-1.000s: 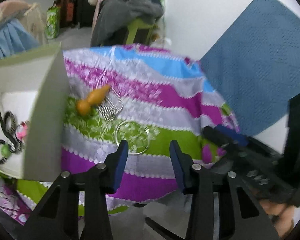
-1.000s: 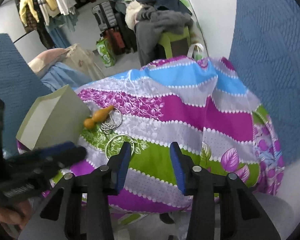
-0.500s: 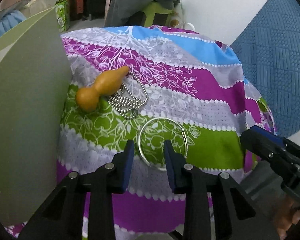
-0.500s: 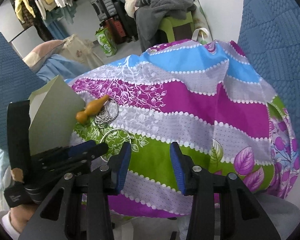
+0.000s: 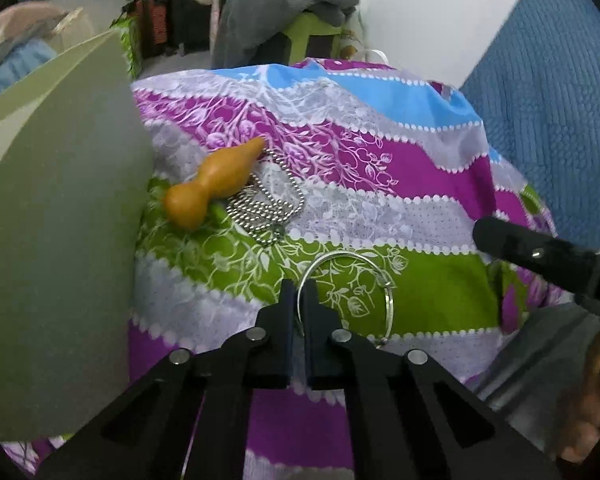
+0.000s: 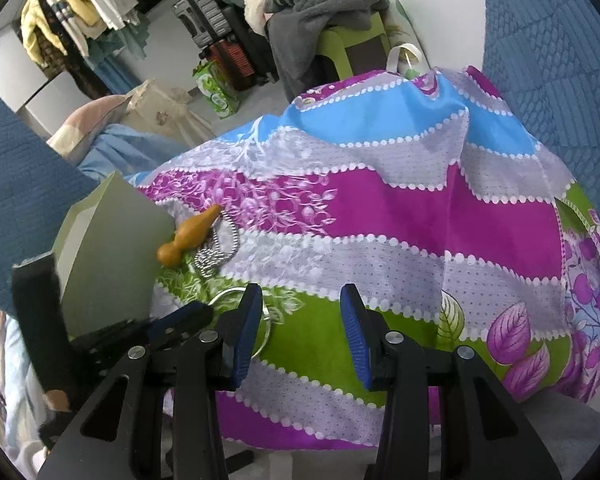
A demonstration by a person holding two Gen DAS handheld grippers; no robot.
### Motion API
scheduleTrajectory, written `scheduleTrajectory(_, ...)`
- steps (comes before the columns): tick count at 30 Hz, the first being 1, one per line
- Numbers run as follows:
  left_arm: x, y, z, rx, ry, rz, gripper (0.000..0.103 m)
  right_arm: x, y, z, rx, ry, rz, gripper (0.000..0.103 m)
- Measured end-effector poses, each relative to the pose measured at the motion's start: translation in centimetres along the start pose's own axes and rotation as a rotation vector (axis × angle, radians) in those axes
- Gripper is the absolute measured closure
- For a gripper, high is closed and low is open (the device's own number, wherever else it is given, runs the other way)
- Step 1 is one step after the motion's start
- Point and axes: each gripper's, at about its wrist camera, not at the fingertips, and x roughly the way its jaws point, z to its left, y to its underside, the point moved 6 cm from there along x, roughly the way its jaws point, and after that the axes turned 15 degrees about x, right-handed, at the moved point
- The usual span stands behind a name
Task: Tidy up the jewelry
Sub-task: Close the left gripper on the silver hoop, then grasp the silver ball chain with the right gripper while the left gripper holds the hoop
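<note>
A thin silver bangle [image 5: 384, 300] lies on the striped floral cloth [image 5: 380, 184]. My left gripper [image 5: 299, 294] is shut on the bangle's near-left rim. Beyond it sit a coiled silver bead chain [image 5: 266, 210] and an orange gourd-shaped wooden piece [image 5: 212, 184]. My right gripper [image 6: 300, 312] stands open over the green stripe with nothing between its blue pads. In the right wrist view the bangle [image 6: 220, 300] is partly hidden behind the right gripper's left finger; the gourd [image 6: 190, 234] and chain [image 6: 214, 254] lie beyond it, and the left gripper [image 6: 184, 316] reaches in from the left.
An open pale green box [image 5: 60, 208] stands at the left edge of the cloth, its wall close to the gourd. A blue quilted cover [image 5: 548, 92] lies to the right. Clothes on a green chair [image 6: 320, 20] and suitcases fill the background.
My left gripper came down to the bangle and its jaws shut on the rim. The right gripper shifted slightly and stayed open.
</note>
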Motion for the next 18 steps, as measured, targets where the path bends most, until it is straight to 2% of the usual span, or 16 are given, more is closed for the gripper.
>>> scheduleTrajectory(7,-2.6,0.9,0.2,-0.040,0.041,-0.015,0.100,0.9,0.4,0.6,-0.040,0.010,0.025,0.065)
scheduleTrajectory(12,-2.9,2.0,0.4,-0.058,0.037,-0.003,0.100,3.1,1.1,3.8,-0.157,-0.065,0.092,0.065)
scheduleTrajectory(18,-3.0,2.2,0.9,-0.081,0.049,-0.006,0.100,6.5,0.6,6.8,-0.271,-0.102,0.131,0.065)
